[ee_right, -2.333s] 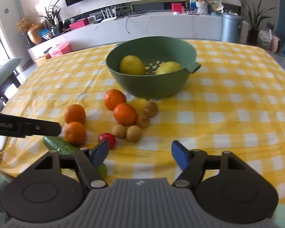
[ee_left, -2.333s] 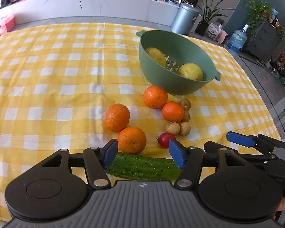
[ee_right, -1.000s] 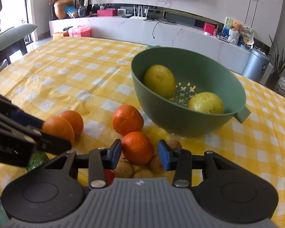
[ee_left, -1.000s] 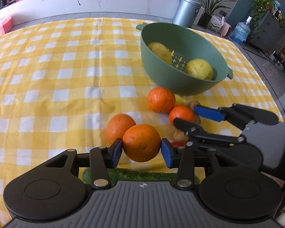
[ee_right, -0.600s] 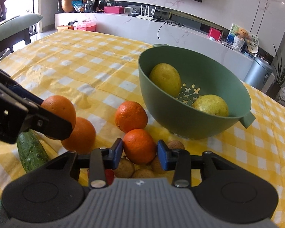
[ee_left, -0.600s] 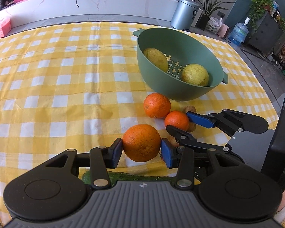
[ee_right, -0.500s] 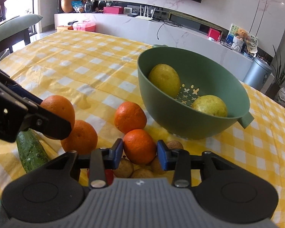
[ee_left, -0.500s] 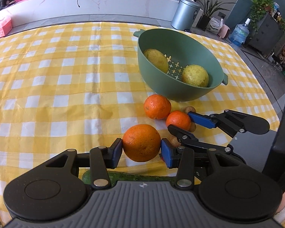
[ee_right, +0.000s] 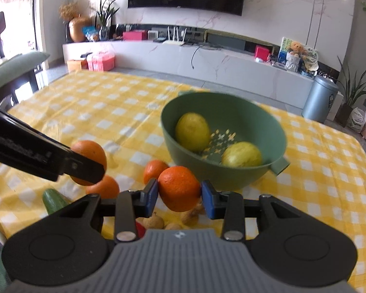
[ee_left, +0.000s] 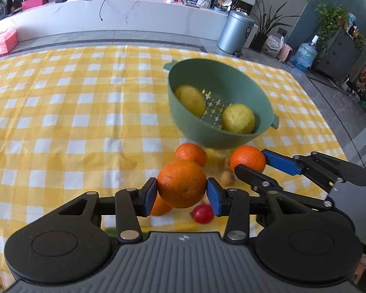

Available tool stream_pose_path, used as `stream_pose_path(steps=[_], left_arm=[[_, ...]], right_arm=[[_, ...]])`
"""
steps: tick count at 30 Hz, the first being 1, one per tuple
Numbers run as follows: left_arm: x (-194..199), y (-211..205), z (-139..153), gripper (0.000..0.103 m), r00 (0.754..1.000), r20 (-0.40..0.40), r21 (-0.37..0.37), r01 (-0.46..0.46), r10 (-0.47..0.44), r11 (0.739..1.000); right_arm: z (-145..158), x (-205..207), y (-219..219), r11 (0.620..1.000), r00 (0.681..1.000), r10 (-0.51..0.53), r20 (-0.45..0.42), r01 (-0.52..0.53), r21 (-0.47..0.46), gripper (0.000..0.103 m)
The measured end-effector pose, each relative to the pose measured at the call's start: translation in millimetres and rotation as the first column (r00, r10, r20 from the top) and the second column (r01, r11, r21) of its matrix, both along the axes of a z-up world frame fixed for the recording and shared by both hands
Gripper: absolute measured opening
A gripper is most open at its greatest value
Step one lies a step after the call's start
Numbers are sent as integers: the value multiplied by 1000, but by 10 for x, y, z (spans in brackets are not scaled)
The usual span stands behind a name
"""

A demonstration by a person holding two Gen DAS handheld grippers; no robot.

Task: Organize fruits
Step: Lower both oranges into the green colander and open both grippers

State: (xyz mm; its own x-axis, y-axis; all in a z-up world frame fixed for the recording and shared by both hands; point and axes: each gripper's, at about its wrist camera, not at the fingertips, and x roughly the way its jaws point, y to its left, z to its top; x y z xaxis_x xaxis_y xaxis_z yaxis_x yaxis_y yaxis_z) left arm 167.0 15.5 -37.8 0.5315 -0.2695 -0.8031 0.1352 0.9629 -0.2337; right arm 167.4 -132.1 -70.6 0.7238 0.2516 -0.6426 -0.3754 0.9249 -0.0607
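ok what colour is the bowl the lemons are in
Green; the bowl shows best in the right wrist view.

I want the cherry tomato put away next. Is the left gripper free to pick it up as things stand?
Probably not yet: the left gripper is shut on an orange, so its jaws are full. The cherry tomato lies uncovered on the tablecloth just below.

Colours/patterns, as seen:

- Counter cloth [ee_left: 61,127]: yellow/white check.
- Bowl [ee_left: 183,112]: matte green, w/ star-shaped drain holes in base.
- 2 fruits in bowl [ee_left: 238,118]: yellow-green.
- Orange [ee_left: 181,183] in left hand-held gripper [ee_left: 181,194]: deep orange, pitted skin.
- Orange [ee_right: 179,188] in right hand-held gripper [ee_right: 179,196]: same orange.
- Gripper pads [ee_left: 213,195]: blue; bodies black, grey ribbed centre.
- Small round fruit [ee_left: 202,213]: red.
- Small fruits [ee_right: 153,222]: tan-brown.
- Cucumber [ee_right: 53,201]: dark green.
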Motion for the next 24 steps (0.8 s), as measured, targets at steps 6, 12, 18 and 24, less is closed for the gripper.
stream_pose_path(steps=[6, 12, 18, 24], left_arm=[[144, -148, 123, 50, 1000, 20, -14, 22, -22, 1000], [318, -351, 228, 50, 996, 45, -19, 72, -71, 997], [550, -540, 280, 50, 992, 59, 13, 107, -107, 994], [781, -669, 234, 50, 989, 45, 43, 136, -138, 990]], right_arm=[[259, -7, -117, 1000, 998, -8, 55, 7, 14, 36], [378, 97, -219, 1000, 997, -13, 72, 14, -2, 36], [417, 282, -325, 999, 997, -20, 72, 23, -33, 36], [354, 531, -373, 998, 999, -16, 46, 19, -61, 36]])
